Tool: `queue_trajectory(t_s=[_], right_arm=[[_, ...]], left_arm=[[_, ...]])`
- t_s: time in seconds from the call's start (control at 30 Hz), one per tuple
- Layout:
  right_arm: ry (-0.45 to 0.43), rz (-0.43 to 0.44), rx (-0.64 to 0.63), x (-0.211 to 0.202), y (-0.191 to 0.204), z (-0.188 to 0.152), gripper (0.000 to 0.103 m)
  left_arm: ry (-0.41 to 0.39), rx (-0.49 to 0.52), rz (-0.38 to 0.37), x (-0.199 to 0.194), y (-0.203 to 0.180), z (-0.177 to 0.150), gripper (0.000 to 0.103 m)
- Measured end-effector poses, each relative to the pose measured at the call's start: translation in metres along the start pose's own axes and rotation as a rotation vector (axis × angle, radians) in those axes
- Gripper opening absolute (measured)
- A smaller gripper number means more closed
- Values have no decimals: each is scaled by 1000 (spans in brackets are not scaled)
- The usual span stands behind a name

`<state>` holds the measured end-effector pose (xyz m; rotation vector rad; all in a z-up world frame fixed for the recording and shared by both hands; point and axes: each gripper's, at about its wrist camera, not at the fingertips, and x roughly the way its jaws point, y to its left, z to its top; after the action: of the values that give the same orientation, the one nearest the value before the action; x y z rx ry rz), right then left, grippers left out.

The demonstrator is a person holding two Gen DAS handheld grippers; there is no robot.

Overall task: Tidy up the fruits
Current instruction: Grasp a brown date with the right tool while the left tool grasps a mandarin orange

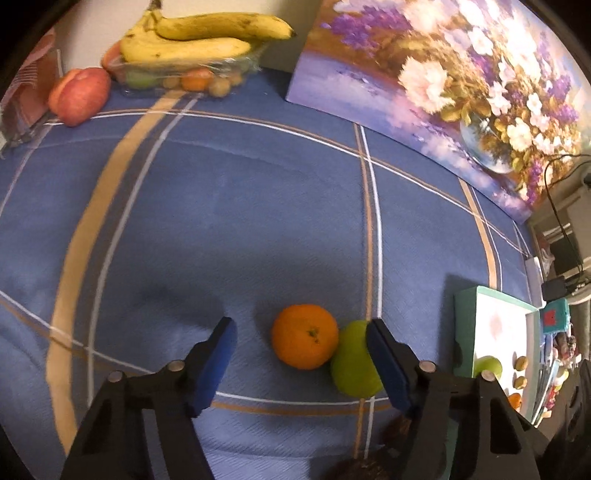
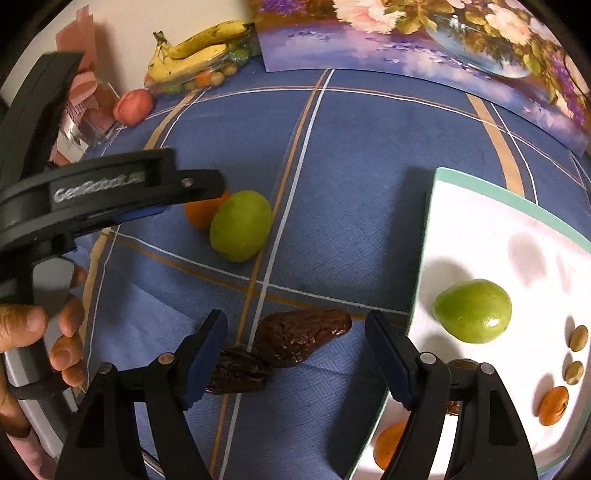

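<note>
Both claws spread, left claw (image 1: 301,343) astride orange (image 1: 304,336), right claw (image 2: 295,345) astride date (image 2: 301,341)

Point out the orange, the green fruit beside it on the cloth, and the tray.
orange (image 1: 304,336): left wrist view, middle of its peel.
green fruit (image 2: 241,225): right wrist view, middle of its skin.
tray (image 2: 476,192): right wrist view, teal rim along its far edge.

Blue tablecloth (image 1: 229,206) with tan and white crossing stripes covers the work surface. A flower painting (image 1: 461,81) in purple and white leans at the far edge against a pale wall (image 1: 92,22). At right, dark cables (image 1: 557,206) hang over cluttered shelving. Lighting dim, warm.
</note>
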<state>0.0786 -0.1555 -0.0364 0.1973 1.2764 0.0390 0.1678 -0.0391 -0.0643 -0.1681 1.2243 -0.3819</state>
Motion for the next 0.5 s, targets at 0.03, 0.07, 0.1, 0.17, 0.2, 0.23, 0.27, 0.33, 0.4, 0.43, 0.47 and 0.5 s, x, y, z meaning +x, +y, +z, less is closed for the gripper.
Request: queue_trajectory(t_s=[0.03, 0.07, 0.1, 0.17, 0.2, 0.23, 0.27, 0.33, 0.4, 0.43, 0.47, 0.5], right_arm=[[4, 1, -1, 2, 0, 0, 78], [11, 1, -1, 4, 1, 0, 77], [14, -2, -3, 6, 2, 1, 77], [23, -10, -7, 9, 3, 1, 74], [27, -12, -6, 11, 3, 1, 73], [30, -12, -5, 12, 3, 1, 72], [32, -12, -4, 13, 3, 1, 72], [33, -24, -13, 15, 4, 1, 68], [33, -34, -14, 15, 4, 2, 65], [32, -34, -11, 15, 3, 2, 64], [30, -31, -8, 13, 1, 0, 62], [29, -32, -5, 13, 0, 0, 59]], left_arm=[[0, -6, -18, 1, -1, 0, 68], [-1, -9, -26, 0, -1, 1, 63], [7, -7, -23, 0, -2, 1, 61], [4, -9, -5, -1, 0, 2, 59], [7, -17, 1, -1, 2, 2, 59], [14, -34, -1, 0, 5, 2, 59], [20, -49, -4, 1, 8, 2, 58], [26, -74, -10, 3, 13, 2, 57], [27, -80, -17, 2, 14, 1, 55], [27, -75, -20, 2, 13, 1, 52], [28, -69, -28, 1, 11, 1, 45], [32, -66, -44, 1, 10, 0, 40]])
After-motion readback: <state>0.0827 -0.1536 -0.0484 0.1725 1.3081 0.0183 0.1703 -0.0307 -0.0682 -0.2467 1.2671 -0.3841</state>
